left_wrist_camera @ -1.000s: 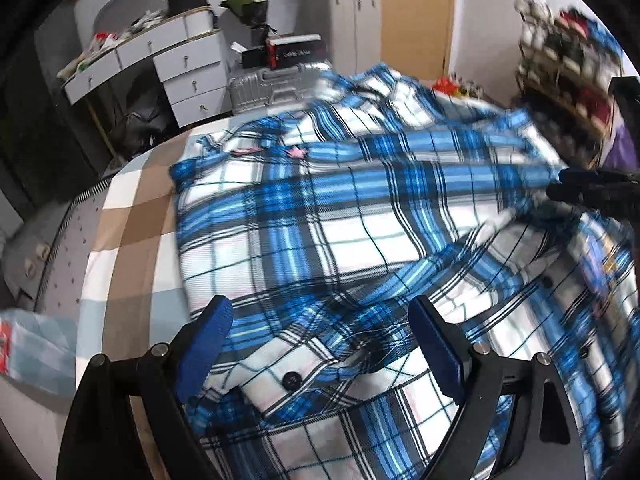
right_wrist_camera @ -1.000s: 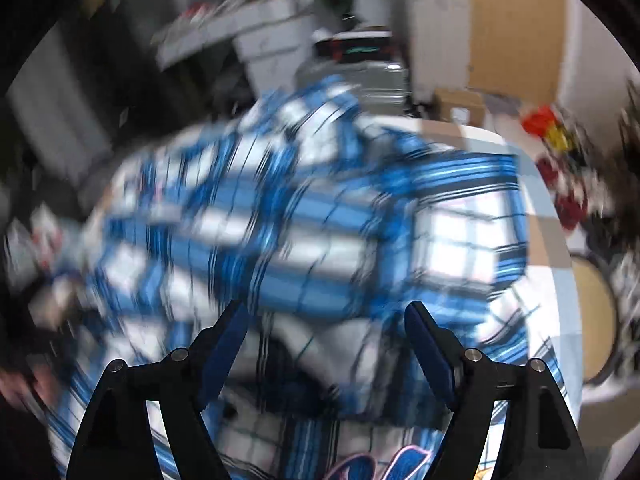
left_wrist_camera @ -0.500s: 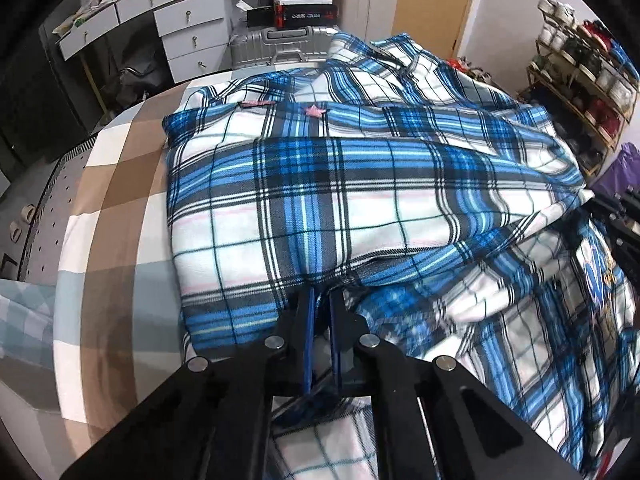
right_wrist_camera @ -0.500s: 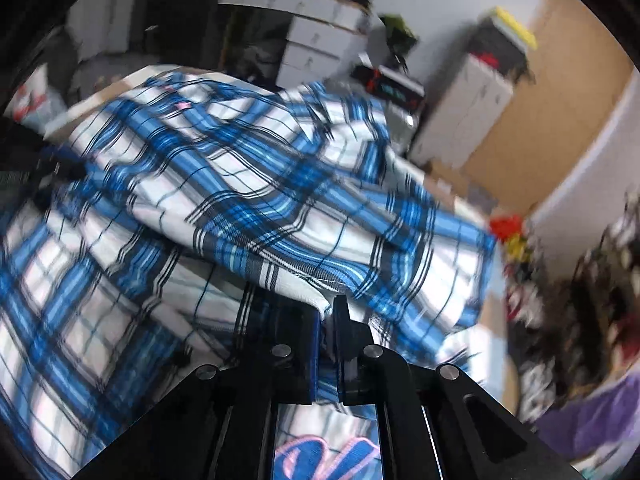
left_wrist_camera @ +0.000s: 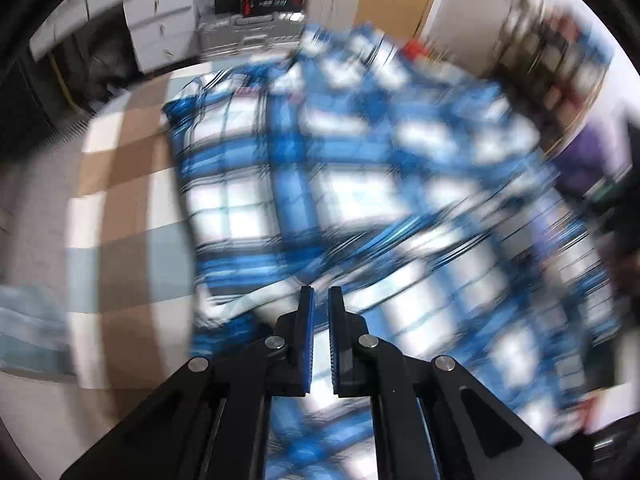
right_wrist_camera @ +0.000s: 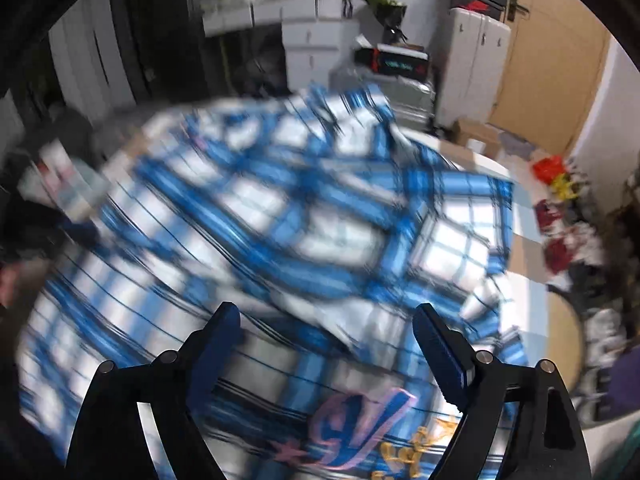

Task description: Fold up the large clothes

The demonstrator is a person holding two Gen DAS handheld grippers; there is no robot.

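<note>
1. Above the bed, the left gripper (left_wrist_camera: 319, 300) shows its ribbed blue pads parted by a narrow slit; its jaws have just been opening slightly, and nothing is seen between them.
2. The right gripper (right_wrist_camera: 326, 320) has just been opening and its jaws stand wide apart, with nothing pinched.
3. Beneath both lies the shirt (left_wrist_camera: 360, 184), soft blue, white and black plaid cloth, rumpled and blurred, with pink lettering (right_wrist_camera: 360, 420) near the right gripper.
4. The shirt rests on a checked bedspread (left_wrist_camera: 120, 184) of brown, white and pale blue squares.
</note>
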